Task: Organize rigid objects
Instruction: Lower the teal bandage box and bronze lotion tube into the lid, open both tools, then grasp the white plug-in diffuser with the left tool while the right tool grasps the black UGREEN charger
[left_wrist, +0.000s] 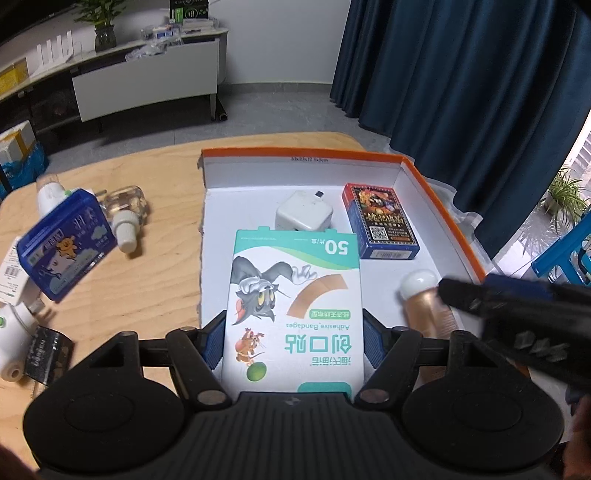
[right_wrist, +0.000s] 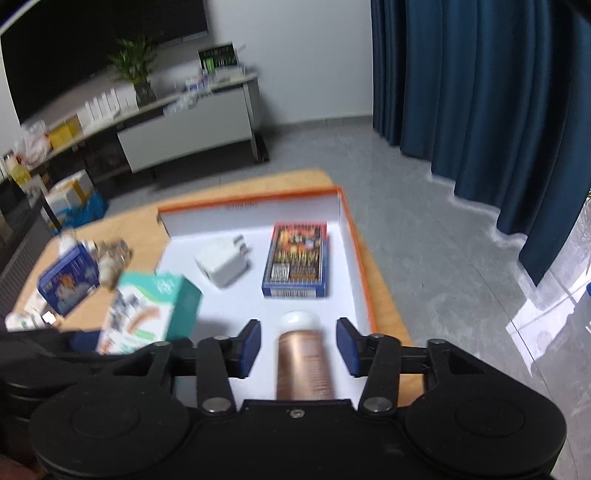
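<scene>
We hold the bandage box (left_wrist: 293, 314) by its long side faces in the left gripper (left_wrist: 293, 341), above the orange-rimmed tray (left_wrist: 439, 206). It looks light, stiff and crushable. The right gripper (right_wrist: 299, 347) stands wide around the copper bottle (right_wrist: 303, 363), which lies in the tray.

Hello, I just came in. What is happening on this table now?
A person is sorting small items into an orange-edged box. The left tongs are shut on a bandage box, held over the box's near side. The right tongs are open, with a copper-coloured bottle lying between the fingers inside the box. A white charger and a card deck already lie inside. A blue tin and a small glass bottle wait on the wooden table.
</scene>
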